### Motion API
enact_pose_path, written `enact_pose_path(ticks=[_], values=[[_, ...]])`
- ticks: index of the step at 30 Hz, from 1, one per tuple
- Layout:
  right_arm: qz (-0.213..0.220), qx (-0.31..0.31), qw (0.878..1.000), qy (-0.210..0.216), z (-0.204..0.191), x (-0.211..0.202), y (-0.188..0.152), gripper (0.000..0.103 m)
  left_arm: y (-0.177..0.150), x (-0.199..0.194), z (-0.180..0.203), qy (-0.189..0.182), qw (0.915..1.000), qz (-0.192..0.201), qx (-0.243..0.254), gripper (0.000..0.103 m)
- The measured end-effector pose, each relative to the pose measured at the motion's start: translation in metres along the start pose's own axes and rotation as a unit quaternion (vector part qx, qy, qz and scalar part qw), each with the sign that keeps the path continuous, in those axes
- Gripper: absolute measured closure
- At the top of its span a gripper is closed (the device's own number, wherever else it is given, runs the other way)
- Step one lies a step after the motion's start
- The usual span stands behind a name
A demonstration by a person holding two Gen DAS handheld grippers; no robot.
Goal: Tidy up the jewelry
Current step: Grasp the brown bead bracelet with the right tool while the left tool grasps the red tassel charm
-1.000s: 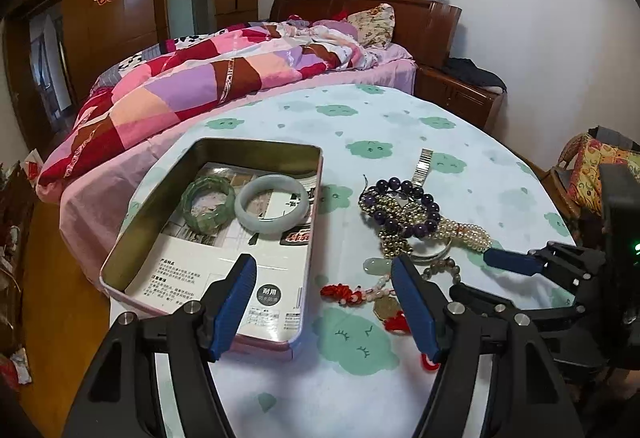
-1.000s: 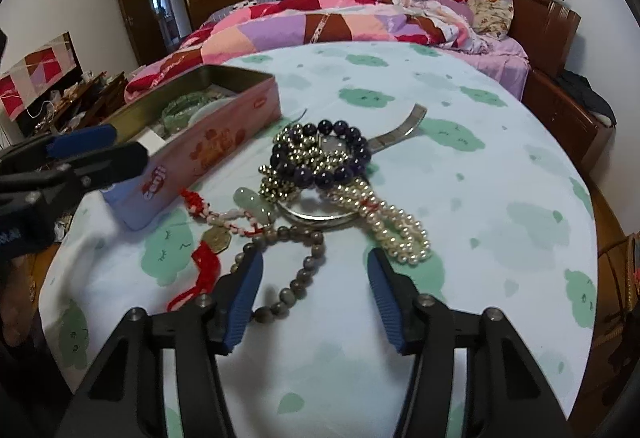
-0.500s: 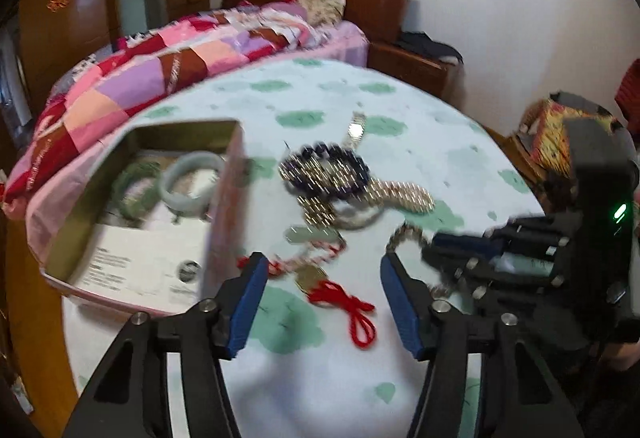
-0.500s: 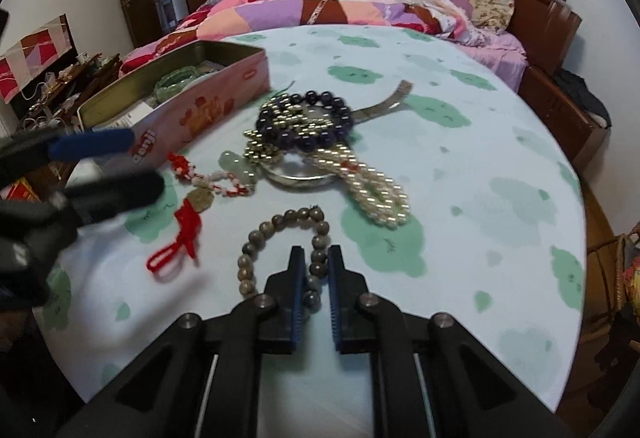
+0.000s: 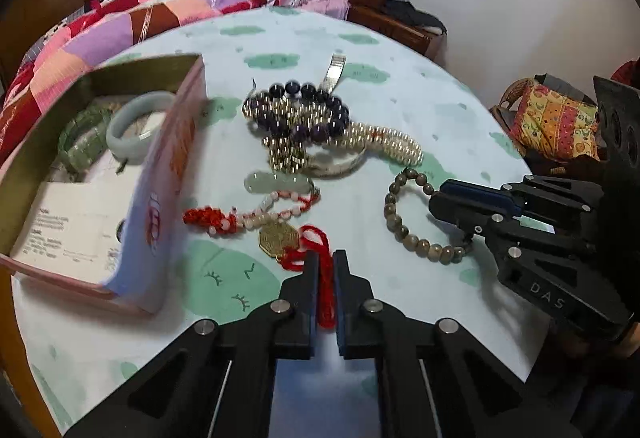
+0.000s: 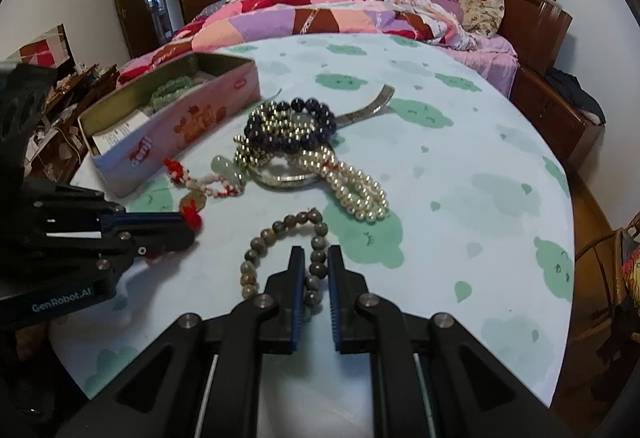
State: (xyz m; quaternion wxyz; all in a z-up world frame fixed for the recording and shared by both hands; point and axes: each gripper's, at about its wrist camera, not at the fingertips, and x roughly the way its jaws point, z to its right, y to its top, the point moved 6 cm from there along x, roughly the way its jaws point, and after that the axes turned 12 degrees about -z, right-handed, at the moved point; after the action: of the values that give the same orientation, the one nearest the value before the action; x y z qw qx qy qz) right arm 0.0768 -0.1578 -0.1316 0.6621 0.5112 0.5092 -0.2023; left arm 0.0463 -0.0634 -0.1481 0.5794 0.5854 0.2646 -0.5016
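My left gripper (image 5: 326,270) is shut on the red cord (image 5: 325,294) of a charm with a brass coin (image 5: 277,237) and red-white beads, lying on the table. My right gripper (image 6: 315,266) is shut on a grey-brown bead bracelet (image 6: 256,254), which also shows in the left wrist view (image 5: 404,230). A pink tin (image 5: 160,198) at the left holds a pale jade bangle (image 5: 132,126) and a green bracelet (image 5: 80,142). A pile of dark purple beads (image 5: 312,114), gold beads and pearls (image 5: 392,146) lies mid-table.
The round table has a pale blue cloth with green clouds (image 6: 460,166). A bed with a patchwork quilt (image 6: 320,14) stands behind it. A metal watch band (image 6: 372,106) lies beyond the pile. A cushioned chair (image 5: 556,118) is at the right.
Both grippers have shut: the right one on the grey-brown bead bracelet and pulled it away from the pile, then the left one on the red cord. The left gripper swung right, away from the tin.
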Motion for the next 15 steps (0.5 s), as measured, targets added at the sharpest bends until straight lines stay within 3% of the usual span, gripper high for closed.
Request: enact_pose_path(ticks=[15], values=[[0.039, 0.009, 0.999, -0.003, 0.005, -0.029, 0.013, 0.091, 0.023, -0.069, 0.003, -0.012, 0.9955, 0.093, 0.014, 0.098]])
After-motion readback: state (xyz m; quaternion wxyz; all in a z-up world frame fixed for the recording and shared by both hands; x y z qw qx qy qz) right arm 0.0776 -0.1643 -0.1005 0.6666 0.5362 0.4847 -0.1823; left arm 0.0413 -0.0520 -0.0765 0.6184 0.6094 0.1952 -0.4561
